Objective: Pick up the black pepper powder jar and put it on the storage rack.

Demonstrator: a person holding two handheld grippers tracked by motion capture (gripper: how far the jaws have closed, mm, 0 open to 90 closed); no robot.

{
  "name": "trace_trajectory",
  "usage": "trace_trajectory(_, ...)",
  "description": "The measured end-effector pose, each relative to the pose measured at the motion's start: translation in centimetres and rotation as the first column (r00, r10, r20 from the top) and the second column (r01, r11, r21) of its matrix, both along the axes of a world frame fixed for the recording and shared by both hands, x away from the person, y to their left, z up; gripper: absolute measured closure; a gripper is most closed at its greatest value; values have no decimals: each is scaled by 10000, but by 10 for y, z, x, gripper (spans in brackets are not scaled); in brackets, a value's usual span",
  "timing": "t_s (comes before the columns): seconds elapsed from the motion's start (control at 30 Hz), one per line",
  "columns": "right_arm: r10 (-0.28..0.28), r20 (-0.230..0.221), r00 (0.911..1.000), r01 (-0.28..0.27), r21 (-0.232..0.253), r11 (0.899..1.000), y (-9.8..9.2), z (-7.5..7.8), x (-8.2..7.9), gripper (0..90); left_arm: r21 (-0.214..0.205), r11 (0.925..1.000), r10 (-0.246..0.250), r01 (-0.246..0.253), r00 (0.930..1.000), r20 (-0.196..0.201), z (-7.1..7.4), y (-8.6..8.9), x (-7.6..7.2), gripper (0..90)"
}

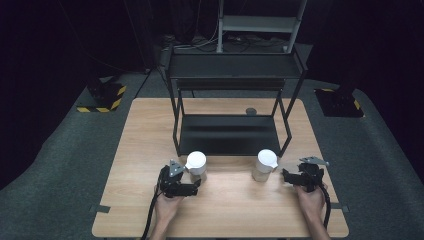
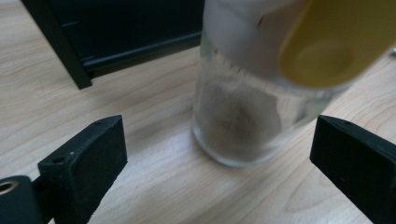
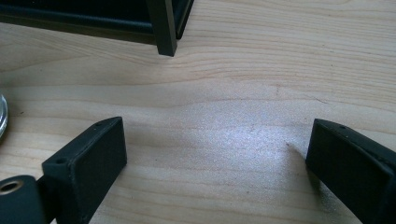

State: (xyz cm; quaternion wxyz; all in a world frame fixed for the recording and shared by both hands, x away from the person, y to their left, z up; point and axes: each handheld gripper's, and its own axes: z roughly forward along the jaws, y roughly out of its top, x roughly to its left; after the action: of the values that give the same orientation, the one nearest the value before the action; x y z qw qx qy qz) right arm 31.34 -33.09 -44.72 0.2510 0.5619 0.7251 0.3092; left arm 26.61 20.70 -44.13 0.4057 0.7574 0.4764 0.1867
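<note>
The left gripper [image 2: 219, 154] sits nearest, its black jaws spread wide with the left jar [image 2: 243, 116] between them but pinching nothing yet — no pad touches the glass. That jar [image 1: 196, 166] stands upright on the bench [image 1: 145, 150], long axis vertical, white lid up, just in front of the black rack's [image 1: 230, 132] lower shelf, left of centre. The risk, as I judge it, is a lopsided close: one pad arriving first would shove or tip the tall jar, or skid off smooth glass. The right gripper [image 1: 287, 176] also stands spread and empty — beside the right jar [image 1: 264, 165], near the right edge.
</note>
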Motion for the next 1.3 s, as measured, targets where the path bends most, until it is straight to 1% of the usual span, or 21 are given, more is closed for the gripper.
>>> trace_trajectory(0.1,0,1,10000,0,-2,10000,0,0,0,45,-58,10000,-1,2,10000,91,0,-3,1,51)
trace_trajectory(0.13,1,0,10000,-1,-1,10000,0,0,0,45,-117,9999,-4,6,9998,196,0,-5,1,55)
trace_trajectory(0.37,-2,2,10000,2,-1,10000,0,0,0,45,-254,9997,0,10,9992,397,-1,-9,3,80)
trace_trajectory(0.47,0,3,10000,0,-3,10000,0,0,0,45,-377,9993,61,-37,9981,614,-2,-13,2,106)
trace_trajectory(0.67,11,11,10000,-11,-14,10000,0,0,0,45,-426,9990,131,-98,9970,765,-2,-16,4,143)
trace_trajectory(0.73,11,13,10000,-11,-15,10000,0,0,0,46,-369,9993,149,-117,9960,881,-2,-20,3,158)
trace_trajectory(0.8,10,12,10000,-10,-13,10000,0,0,0,45,-350,9993,133,-101,9957,915,-2,-20,3,169)
trace_trajectory(1.07,13,15,10000,-12,-18,10000,0,0,0,46,-216,9998,33,-9,9941,1088,-1,-25,2,270)
trace_trajectory(1.1,12,15,10000,-12,-17,10000,0,0,0,46,-240,9997,26,1,9937,1116,-2,-26,2,270)
trace_trajectory(1.13,12,13,10000,-11,-17,10000,0,0,0,46,-87,10000,34,-24,9930,1181,-1,-29,1,291)
trace_trajectory(1.2,11,15,10000,-11,-17,10000,0,0,0,46,-32,10000,40,-37,9927,1207,0,-29,1,296)
trace_trajectory(1.3,11,13,10000,-11,-17,10000,0,0,0,46,232,9997,41,-70,9925,1224,2,-33,0,304)
